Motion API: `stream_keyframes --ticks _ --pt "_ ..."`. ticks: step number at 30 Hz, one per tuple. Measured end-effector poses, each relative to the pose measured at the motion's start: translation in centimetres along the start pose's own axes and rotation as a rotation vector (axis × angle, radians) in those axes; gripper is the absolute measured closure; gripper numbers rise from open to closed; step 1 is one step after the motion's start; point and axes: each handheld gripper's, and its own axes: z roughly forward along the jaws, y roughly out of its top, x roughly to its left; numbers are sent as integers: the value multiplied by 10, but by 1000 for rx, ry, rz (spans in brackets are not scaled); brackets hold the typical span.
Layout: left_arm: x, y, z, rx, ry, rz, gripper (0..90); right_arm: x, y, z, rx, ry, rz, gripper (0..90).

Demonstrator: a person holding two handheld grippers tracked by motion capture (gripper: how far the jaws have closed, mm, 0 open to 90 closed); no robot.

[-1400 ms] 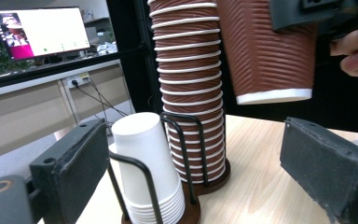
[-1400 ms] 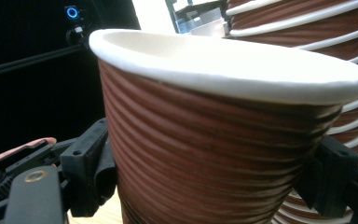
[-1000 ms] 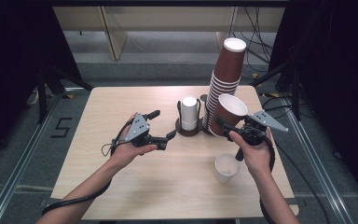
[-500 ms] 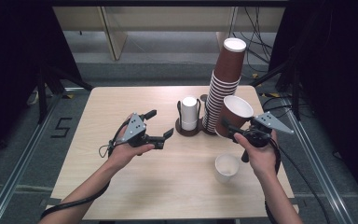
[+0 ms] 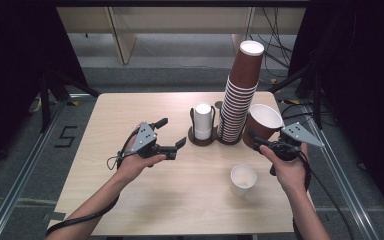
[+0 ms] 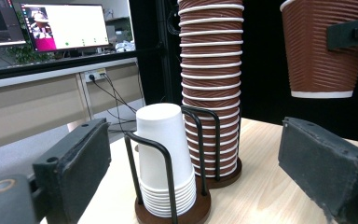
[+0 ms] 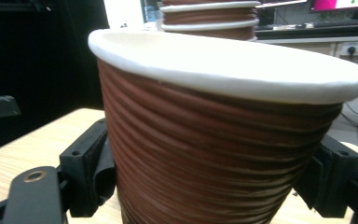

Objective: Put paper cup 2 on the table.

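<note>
Brown cup [image 5: 263,123] is held upright, mouth up, clamped in R gripper [image 5: 265,142] just off the desk [image 5: 105,200] at approx 3 o'clock of the brown stack [image 5: 240,95], w/ white cup [image 5: 243,178] at 7 o'clock of it, nearer R hand; L gripper [image 5: 172,135] is held wide open, empty.

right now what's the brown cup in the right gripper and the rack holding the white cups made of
Brown cup: likely paper, matte ribbed brown wall, rolled white rim. Rack: thin black rods, probably coated metal wire, on a dark round base that looks like wood. White cups: smooth, probably paper.
</note>
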Motion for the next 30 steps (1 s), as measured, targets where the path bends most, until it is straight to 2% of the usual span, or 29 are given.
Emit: stream_keyframes --ticks 4,6,7,8,9,11,12,16,17,18,21,22,25,26,27,28,29,30 --pt "0 0 -1 0 -6 2 89 -2 -6 -7 3 -39 -26 187" --pt "-1 0 -3 -1 -3 1 89 -2 -9 -9 -2 -40 -19 187" --pt "-1 1 -4 -2 -5 -1 89 -3 -10 -12 15 -48 -28 187" --pt "-1 1 -5 -3 -4 2 89 -3 -12 -14 13 -57 -17 187" --pt "-1 1 -6 -4 -3 3 89 -5 -14 -15 13 -62 -45 187" --pt "-1 1 -7 -4 1 0 89 -6 -18 -17 31 -67 -45 187" --pt "0 1 -8 -1 4 2 89 -6 -20 -19 35 -87 -46 186" --pt "1 1 -8 -5 13 14 89 -12 -27 -24 47 -100 -71 186" --pt "2 1 -8 -5 13 14 89 -11 -30 -26 62 -108 -54 185" --pt "2 1 -8 -7 14 12 89 -14 -33 -27 64 -109 -80 185" --pt "2 0 -8 -5 17 13 90 -15 -42 -29 83 -107 -54 184" --pt "2 0 -8 -5 20 16 90 -17 -45 -30 85 -116 -68 184" --pt "3 -1 -9 -3 25 11 90 -19 -54 -33 103 -129 -72 184" --pt "3 -1 -9 -3 26 13 90 -18 -59 -33 117 -123 -42 183" --pt "4 -1 -9 -2 29 13 90 -18 -62 -34 127 -131 -35 183" --pt "5 -2 -10 -2 33 14 90 -20 -66 -34 129 -121 -56 183" --pt "5 -2 -10 -2 36 12 90 -20 -70 -35 153 -130 -57 183" --pt "6 -3 -11 0 41 13 90 -20 -73 -34 145 -132 -63 182"
